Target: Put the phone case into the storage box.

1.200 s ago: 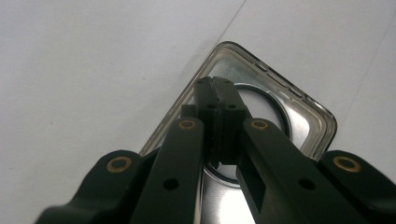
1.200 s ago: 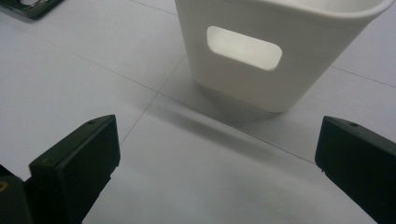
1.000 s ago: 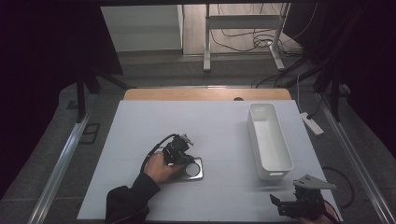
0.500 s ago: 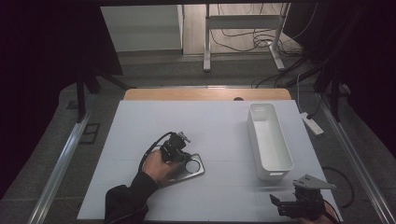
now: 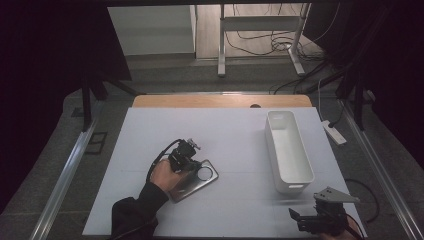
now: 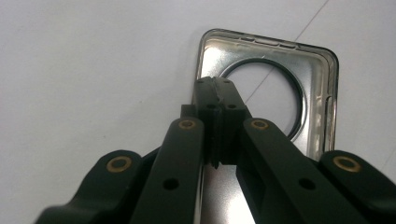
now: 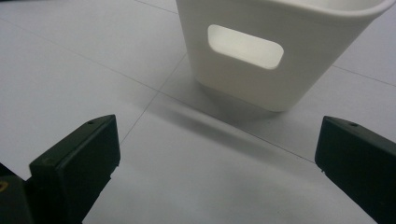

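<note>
The metal plate (image 6: 317, 93) is a thin, shiny steel rectangle with rounded corners, a raised rim and 1 large round hole ringed in black near its far end. In the high view it lies flat on the white table (image 5: 235, 135), left of the middle and turned at a slant, its hole end pointing toward the bin.

My left gripper (image 6: 215, 86) is clenched on the metal plate: in the left gripper view my 2 jaws are pressed together with no gap between the pads, their tips sitting at the near edge of the round hole, with the plate's bright surface showing beneath and beyond them. From above, my left hand (image 5: 165, 176) sits over the plate's near end.

My right gripper (image 7: 215, 158) is released, its 2 jaws standing wide apart and touching nothing, with bare white table between them. It hovers low at the near right corner of the table, facing the short end of the white bin (image 7: 275, 51), which is near but apart from the jaws.

The white bin is a long, narrow tub with a slot handle cut in its end wall. It stands upright on the right side of the table, well apart from the metal plate, and from above its inside looks bare.
</note>
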